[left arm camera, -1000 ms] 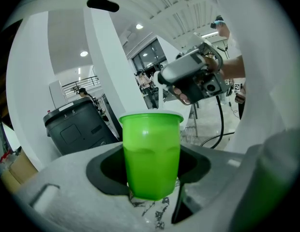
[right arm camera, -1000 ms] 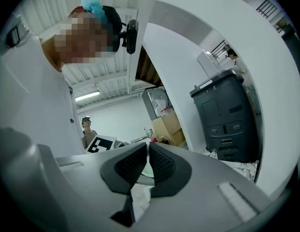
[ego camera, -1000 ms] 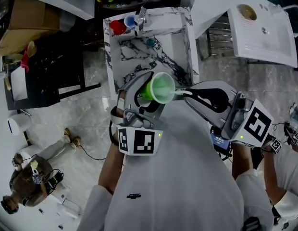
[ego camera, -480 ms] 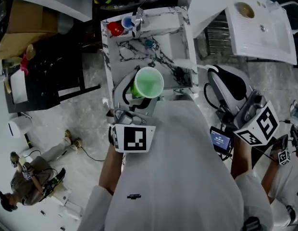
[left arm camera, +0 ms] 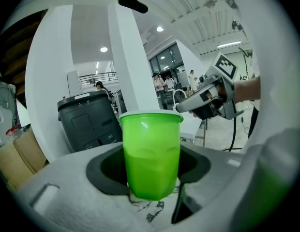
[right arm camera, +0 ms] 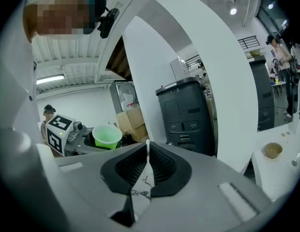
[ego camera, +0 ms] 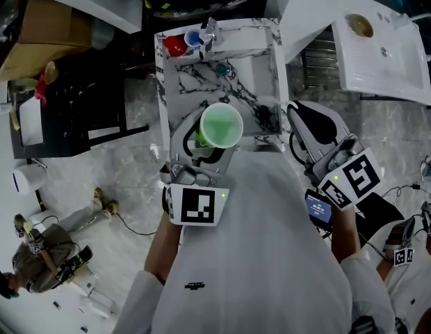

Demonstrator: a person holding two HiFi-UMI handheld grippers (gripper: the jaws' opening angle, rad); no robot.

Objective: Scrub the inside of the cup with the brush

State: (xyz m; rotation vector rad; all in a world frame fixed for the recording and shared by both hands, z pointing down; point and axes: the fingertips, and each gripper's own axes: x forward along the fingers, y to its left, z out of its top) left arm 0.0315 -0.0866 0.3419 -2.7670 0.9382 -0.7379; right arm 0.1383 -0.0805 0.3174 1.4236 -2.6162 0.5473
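green cup stands upright, clamped between the left gripper's jaws over the near edge of a marble basin. right gripper, apart to its right, has its jaws pinched on a thin white brush handle.

cup: mouth was tipped toward 3 o'clock, now faces straight up | right gripper: drawn back from the cup's rim toward 3 o'clock, now apart from it | brush: withdrawn from the cup's mouth with the gripper
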